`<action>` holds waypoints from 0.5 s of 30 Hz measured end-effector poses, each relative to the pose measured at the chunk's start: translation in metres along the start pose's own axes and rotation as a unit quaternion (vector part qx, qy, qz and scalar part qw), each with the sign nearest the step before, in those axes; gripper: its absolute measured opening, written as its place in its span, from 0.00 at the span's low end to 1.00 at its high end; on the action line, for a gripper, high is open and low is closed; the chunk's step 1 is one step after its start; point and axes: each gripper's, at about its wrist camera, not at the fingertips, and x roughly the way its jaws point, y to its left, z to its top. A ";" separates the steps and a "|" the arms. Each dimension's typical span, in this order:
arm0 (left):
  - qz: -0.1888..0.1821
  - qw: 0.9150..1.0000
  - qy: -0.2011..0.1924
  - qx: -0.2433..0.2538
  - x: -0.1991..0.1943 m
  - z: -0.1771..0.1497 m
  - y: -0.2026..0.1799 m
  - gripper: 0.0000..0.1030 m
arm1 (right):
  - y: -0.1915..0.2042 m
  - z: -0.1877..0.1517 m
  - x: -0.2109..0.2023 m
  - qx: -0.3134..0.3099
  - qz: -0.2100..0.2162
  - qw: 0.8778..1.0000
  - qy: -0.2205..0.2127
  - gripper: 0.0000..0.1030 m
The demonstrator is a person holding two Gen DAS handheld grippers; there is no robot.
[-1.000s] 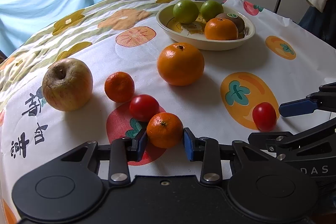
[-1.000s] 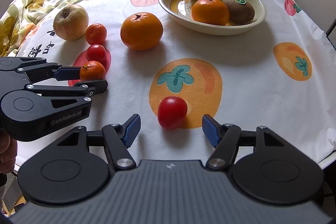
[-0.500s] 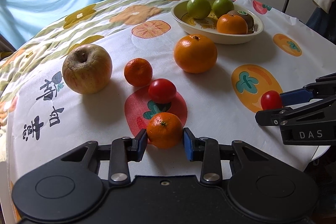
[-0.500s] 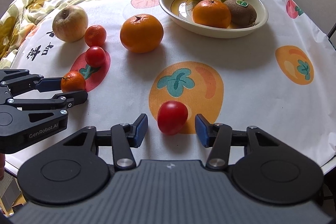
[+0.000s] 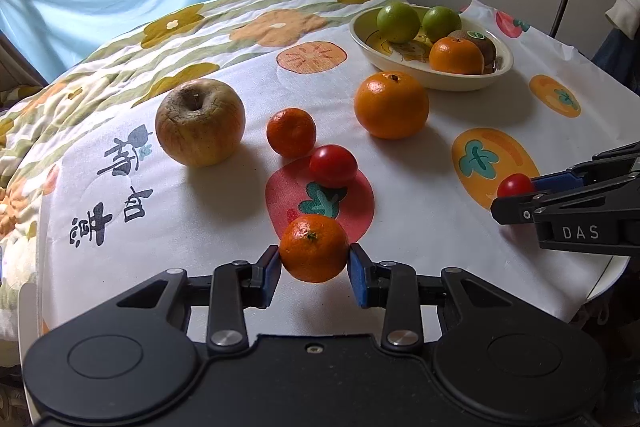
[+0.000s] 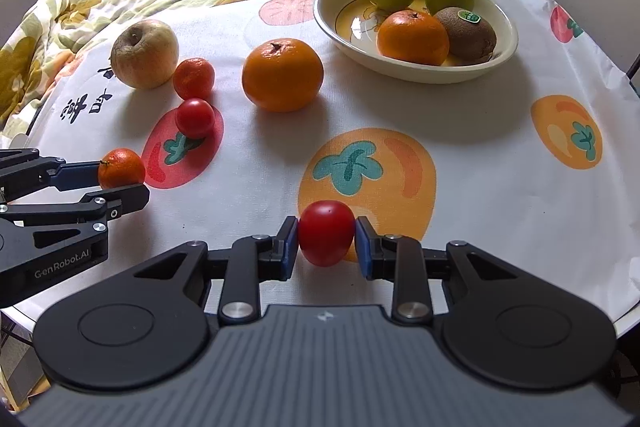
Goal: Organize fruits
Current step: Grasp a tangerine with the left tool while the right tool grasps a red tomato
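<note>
Fingers (image 5: 269, 269) of our left gripper (image 5: 314, 269) pinch the small mandarin (image 5: 314, 247) from both sides, while our right gripper (image 6: 326, 247) has its blue pads against the cherry tomato (image 6: 326, 233), both fruits at the near edge of the tabletop (image 6: 480, 131). We judge the lift is the step in hand, so we keep the squeeze light on the soft tomato, raise both straight up, and carry them over the loose big orange (image 6: 282, 75) toward the bowl (image 6: 508, 39), where limes, a kiwi and an orange already sit. We lower each into a gap rather than dropping it, leaving the apple (image 5: 200, 123), second mandarin (image 5: 291, 132) and second tomato (image 5: 333, 165) for later.
</note>
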 end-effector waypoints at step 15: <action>0.020 0.999 -0.006 -0.028 -0.045 0.030 -0.009 0.38 | -0.007 0.026 -0.049 -0.002 0.037 0.998 -0.042 0.43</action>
